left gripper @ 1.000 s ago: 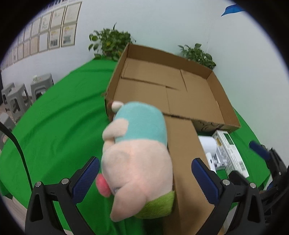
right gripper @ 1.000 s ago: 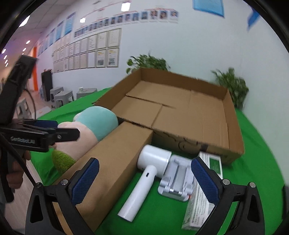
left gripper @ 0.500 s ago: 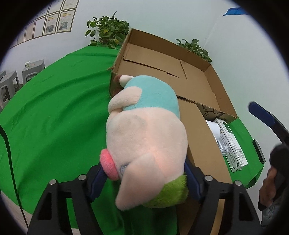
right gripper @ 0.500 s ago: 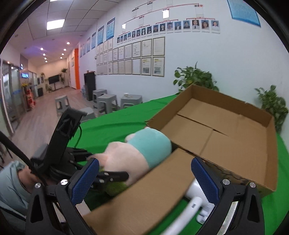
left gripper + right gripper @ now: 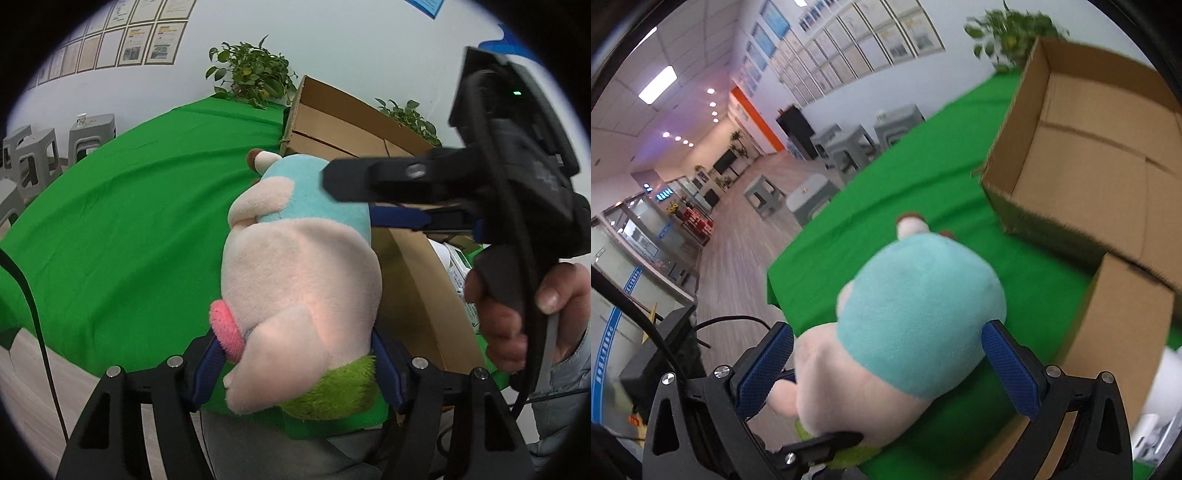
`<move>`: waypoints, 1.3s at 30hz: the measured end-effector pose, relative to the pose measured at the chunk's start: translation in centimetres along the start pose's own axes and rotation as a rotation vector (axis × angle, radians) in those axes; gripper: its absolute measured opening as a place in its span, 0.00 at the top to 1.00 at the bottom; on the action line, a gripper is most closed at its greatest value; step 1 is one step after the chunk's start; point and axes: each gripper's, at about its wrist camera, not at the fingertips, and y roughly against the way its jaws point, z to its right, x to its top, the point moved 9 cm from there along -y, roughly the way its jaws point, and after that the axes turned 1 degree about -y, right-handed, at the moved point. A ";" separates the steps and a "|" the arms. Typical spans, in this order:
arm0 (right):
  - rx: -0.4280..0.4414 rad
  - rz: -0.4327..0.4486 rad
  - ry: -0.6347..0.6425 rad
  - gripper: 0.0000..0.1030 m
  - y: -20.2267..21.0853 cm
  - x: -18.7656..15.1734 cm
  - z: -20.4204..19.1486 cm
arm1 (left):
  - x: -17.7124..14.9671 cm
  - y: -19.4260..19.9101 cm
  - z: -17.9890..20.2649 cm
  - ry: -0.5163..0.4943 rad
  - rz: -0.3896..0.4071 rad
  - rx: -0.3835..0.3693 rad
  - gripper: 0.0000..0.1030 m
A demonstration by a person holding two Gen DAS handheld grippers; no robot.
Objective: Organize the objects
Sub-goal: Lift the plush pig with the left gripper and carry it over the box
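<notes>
Plush [image 5: 299,280] held off the cloth [image 5: 122,229], near table's front edge, just left of the flap [image 5: 421,295]. Left gripper [image 5: 299,360] pinching plush at its lower end: blue pads [image 5: 208,363] pressed into both sides by the green patch and pink nub; fabric bulging betw. them. Right gripper [image 5: 886,369] reaching in from the right across plush's teal upper part; in right-wrist view pads [image 5: 1008,369] spread wide, right pad touching or just beside teal fabric, left pad [image 5: 764,365] close to the pink side — contact there can't be confirmed. No squeeze visible on that end. In left-wrist view, same gripper [image 5: 373,199] seen side-on, black finger lying over teal area, blue pad below it at plush's right edge. Hand [image 5: 528,306] wrapped round right gripper's handle, cable running alongside. Box [image 5: 1100,158] open-topped, nothing seen inside, standing on cloth beyond plush, apart from it; flap folded out toward the viewer, lying flat. White items [image 5: 458,266] right of flap, mostly hidden; type not readable here. Bkgd: plants [image 5: 251,77] behind box at wall, grey stools [image 5: 33,151] on floor to the left, framed sheets on wall.
</notes>
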 end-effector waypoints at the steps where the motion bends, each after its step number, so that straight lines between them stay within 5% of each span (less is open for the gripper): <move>1: -0.029 -0.014 -0.006 0.00 -0.7 0.0 0.2 | -0.1 0.0 -0.1 0.009 0.003 -0.003 0.32; 11: -0.113 -0.041 -0.084 0.01 -3.4 -0.1 1.0 | -0.2 0.0 0.7 -0.055 0.027 0.044 0.33; 16: -0.108 0.009 -0.074 0.20 -2.7 -0.4 0.9 | 0.2 0.1 1.3 -0.089 0.051 0.065 0.35; 20: -0.070 0.081 -0.088 0.27 -1.3 0.5 0.7 | 1.8 0.8 3.1 -0.155 0.104 0.097 0.35; 31: -0.172 0.452 0.030 0.28 13.7 12.8 2.0 | 15.0 1.1 11.4 -0.373 0.372 0.013 0.35; 39: -0.197 0.488 0.044 0.28 18.5 21.3 6.6 | 21.2 -2.6 12.7 -0.388 0.401 -0.022 0.35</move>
